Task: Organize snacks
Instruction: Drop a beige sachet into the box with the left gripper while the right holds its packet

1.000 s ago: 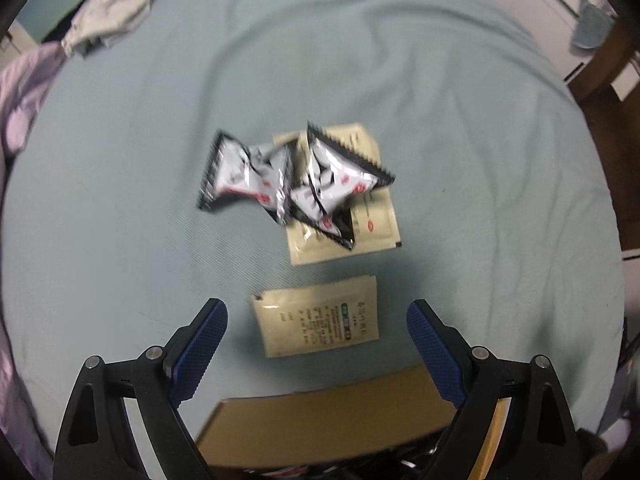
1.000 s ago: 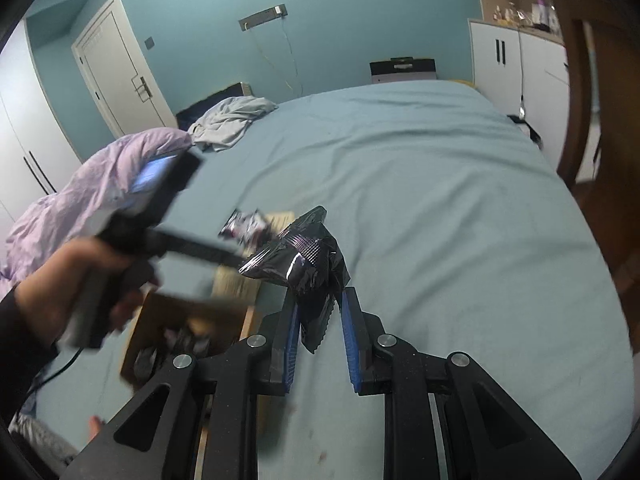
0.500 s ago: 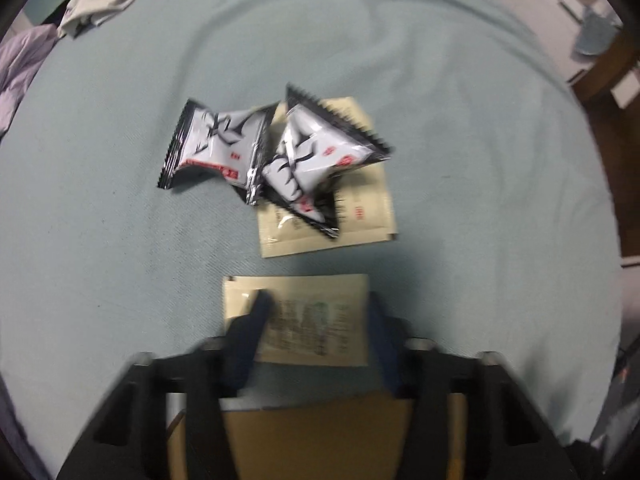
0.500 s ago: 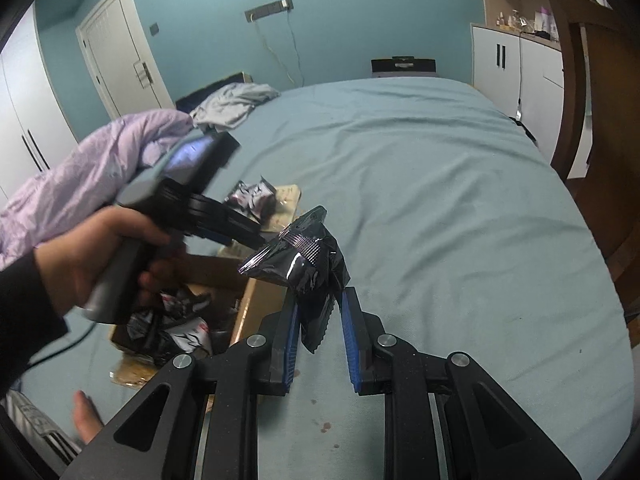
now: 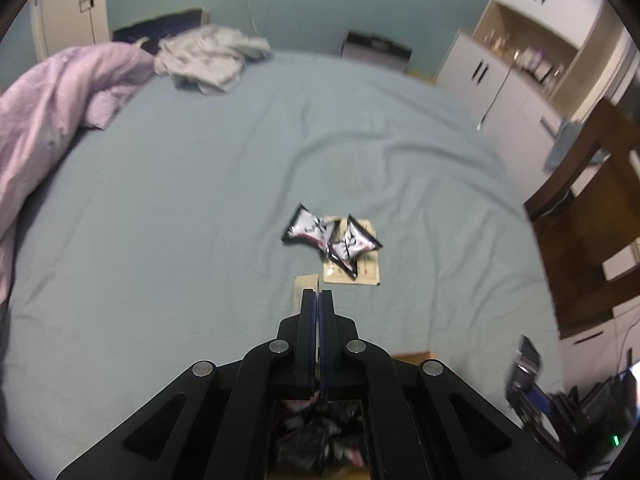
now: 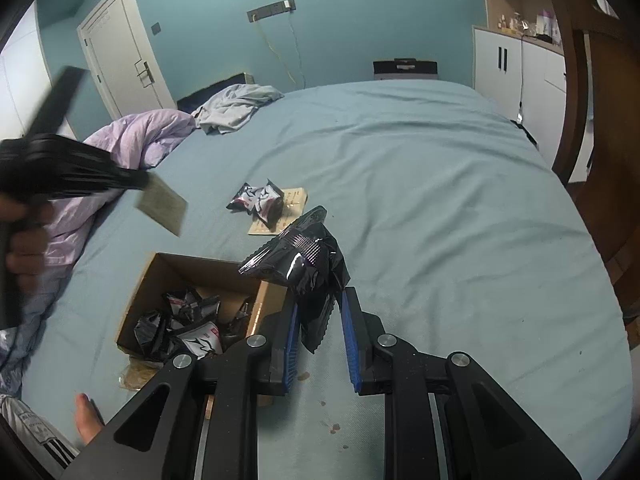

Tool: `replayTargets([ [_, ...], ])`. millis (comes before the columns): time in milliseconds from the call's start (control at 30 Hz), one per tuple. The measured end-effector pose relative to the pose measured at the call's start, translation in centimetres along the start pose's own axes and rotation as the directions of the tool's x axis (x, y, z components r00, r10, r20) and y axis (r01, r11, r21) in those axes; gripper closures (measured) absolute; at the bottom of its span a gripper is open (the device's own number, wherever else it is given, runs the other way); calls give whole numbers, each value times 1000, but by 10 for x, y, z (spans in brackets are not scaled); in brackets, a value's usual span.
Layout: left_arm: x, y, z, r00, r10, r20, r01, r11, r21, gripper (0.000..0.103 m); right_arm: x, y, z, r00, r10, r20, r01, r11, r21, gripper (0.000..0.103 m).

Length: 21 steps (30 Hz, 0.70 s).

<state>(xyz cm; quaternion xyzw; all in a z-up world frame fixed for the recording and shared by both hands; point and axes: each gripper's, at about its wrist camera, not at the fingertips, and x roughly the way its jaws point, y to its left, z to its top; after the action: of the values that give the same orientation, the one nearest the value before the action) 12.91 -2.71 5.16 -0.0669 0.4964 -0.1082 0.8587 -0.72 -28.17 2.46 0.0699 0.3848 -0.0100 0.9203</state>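
Left gripper [image 6: 146, 184] pinches a tan sachet [image 6: 162, 203] — right gripper [image 6: 318, 322] clamps a black packet [image 6: 304, 264].

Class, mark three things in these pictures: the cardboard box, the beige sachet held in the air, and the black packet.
cardboard box [image 6: 202, 270], right wrist view, bare inner back wall.
beige sachet [image 6: 162, 203], right wrist view, middle of its flat face.
black packet [image 6: 304, 262], right wrist view, crumpled glossy body.

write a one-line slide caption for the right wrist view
Right gripper holds a black packet beside the box while the left gripper lifts a beige sachet.
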Motion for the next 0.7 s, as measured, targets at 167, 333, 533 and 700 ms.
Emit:
replayTargets([
  [167, -54, 16, -16, 992, -63, 111, 61, 998, 23, 103, 3, 5, -5, 1000, -3, 4, 3, 1000, -29, 85],
  [333, -64, -6, -49, 986, -58, 158, 31, 986, 166, 103, 6, 9, -5, 1000, 3, -7, -3, 999, -50, 85],
  [533, -25, -24, -92, 988, -17, 151, -20, 970, 243, 103, 8, 14, -4, 999, 28, -22, -29, 998, -61, 85],
  [700, 11, -30, -108, 999, -2, 43, -10, 959, 284, 103, 9, 19, -6, 999, 33, -20, -34, 996, -83, 85],
])
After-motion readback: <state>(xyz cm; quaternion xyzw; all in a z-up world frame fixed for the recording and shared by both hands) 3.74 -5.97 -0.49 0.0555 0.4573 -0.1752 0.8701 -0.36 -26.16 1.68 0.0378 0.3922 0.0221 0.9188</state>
